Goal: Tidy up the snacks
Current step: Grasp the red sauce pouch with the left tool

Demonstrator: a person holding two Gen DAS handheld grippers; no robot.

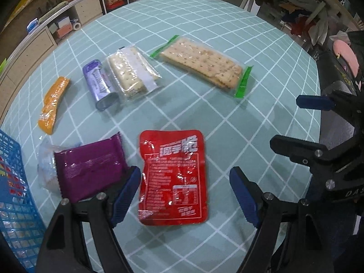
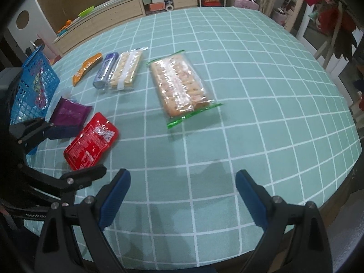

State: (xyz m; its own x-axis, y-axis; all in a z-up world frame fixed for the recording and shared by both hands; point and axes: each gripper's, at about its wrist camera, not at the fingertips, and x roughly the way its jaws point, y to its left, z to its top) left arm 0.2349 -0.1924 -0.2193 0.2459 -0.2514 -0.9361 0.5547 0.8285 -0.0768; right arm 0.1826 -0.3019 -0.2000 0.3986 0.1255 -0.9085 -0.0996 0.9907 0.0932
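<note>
Round table (image 2: 250, 91) under a teal cloth with a white grid; cluttered shelves behind. Glossy red pouch (image 1: 174, 178) lies flat between the spread fingers of the left gripper (image 1: 185, 195), purple packet (image 1: 88, 170) beside it, blue mesh basket (image 1: 13, 195) at the left edge. Clear cracker pack (image 2: 179, 86) mid-table. Right gripper (image 2: 183, 198) spread apart over bare cloth.

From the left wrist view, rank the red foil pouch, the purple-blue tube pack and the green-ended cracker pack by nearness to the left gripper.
1. Red foil pouch: nearest, lying between the open jaws of the left gripper.
2. Purple-blue tube pack: farther, up and to the left.
3. Green-ended cracker pack: about as far, up and slightly right; too close to call against the tube pack.
</note>
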